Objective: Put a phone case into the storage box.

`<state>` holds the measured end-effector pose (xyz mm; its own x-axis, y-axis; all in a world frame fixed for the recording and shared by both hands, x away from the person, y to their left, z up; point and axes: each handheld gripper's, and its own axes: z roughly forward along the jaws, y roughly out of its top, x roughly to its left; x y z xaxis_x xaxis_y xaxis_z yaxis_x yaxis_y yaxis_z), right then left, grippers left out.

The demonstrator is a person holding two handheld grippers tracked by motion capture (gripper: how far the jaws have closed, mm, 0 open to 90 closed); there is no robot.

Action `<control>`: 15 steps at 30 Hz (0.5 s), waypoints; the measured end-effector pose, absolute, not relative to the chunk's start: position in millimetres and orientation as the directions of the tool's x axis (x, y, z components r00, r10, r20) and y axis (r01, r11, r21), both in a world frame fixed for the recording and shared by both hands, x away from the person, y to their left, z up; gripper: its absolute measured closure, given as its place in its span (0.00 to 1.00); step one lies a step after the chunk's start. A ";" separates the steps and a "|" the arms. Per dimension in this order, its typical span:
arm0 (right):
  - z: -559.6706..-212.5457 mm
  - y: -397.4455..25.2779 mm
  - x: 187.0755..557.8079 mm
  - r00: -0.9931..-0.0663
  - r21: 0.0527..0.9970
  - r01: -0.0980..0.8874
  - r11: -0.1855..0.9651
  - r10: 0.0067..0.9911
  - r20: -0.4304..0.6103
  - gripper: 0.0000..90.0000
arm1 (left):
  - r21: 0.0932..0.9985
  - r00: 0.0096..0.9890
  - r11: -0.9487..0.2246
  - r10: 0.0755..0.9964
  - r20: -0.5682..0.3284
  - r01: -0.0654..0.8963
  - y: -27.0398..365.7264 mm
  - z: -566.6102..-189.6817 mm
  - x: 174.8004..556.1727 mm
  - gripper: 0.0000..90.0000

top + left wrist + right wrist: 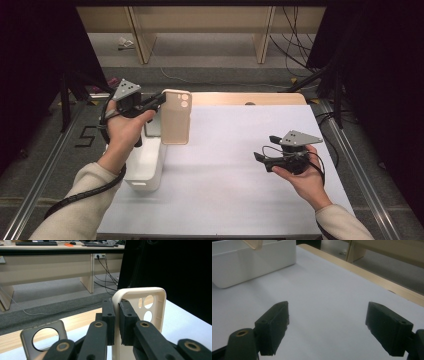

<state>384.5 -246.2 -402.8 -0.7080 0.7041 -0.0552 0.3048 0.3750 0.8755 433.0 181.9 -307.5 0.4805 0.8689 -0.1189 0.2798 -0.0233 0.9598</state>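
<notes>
Bin [147, 172] below phone case [176, 120] clamped by left gripper [159, 100].

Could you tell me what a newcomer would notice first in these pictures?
Most striking is the beige phone case, held upright above the table's left side by the left gripper, pinched on its edge. The right gripper hovers open over the white table. A white bin sits below the case.

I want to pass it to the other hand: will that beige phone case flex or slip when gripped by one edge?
The case is a thin open shell with camera cut-outs, so it is probably light and somewhat bendy. The left tool pinches only its side wall, so it may swing. Its smooth look suggests it could slip.
</notes>
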 end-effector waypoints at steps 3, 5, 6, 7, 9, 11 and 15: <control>-402.7 -246.7 384.8 -0.706 0.877 0.305 0.372 0.706 -0.054 0.22 | 0.959 0.477 -0.017 0.870 -0.125 0.282 184.5 -306.6 433.7 0.93; -403.0 -246.9 385.1 -0.706 0.878 0.305 0.369 0.706 -0.052 0.22 | 0.959 0.473 -0.016 0.872 -0.125 0.283 186.2 -306.1 434.1 0.93; -403.0 -247.0 385.1 -0.706 0.878 0.304 0.368 0.707 -0.052 0.22 | 0.959 0.472 -0.017 0.873 -0.123 0.283 187.1 -305.8 434.2 0.93; -402.9 -247.1 385.0 -0.705 0.878 0.305 0.368 0.707 -0.052 0.22 | 0.959 0.470 -0.018 0.874 -0.122 0.283 188.0 -305.5 434.3 0.93; -402.7 -247.5 385.1 -0.703 0.879 0.307 0.365 0.709 -0.049 0.22 | 0.959 0.466 -0.017 0.876 -0.122 0.282 190.1 -305.1 434.4 0.93; -402.5 -247.8 384.9 -0.702 0.879 0.306 0.365 0.710 -0.050 0.22 | 0.959 0.462 -0.015 0.878 -0.122 0.282 192.7 -304.7 434.2 0.93; -402.8 -248.1 385.3 -0.702 0.880 0.307 0.362 0.710 -0.048 0.21 | 0.959 0.454 -0.013 0.883 -0.121 0.281 198.3 -303.7 433.9 0.93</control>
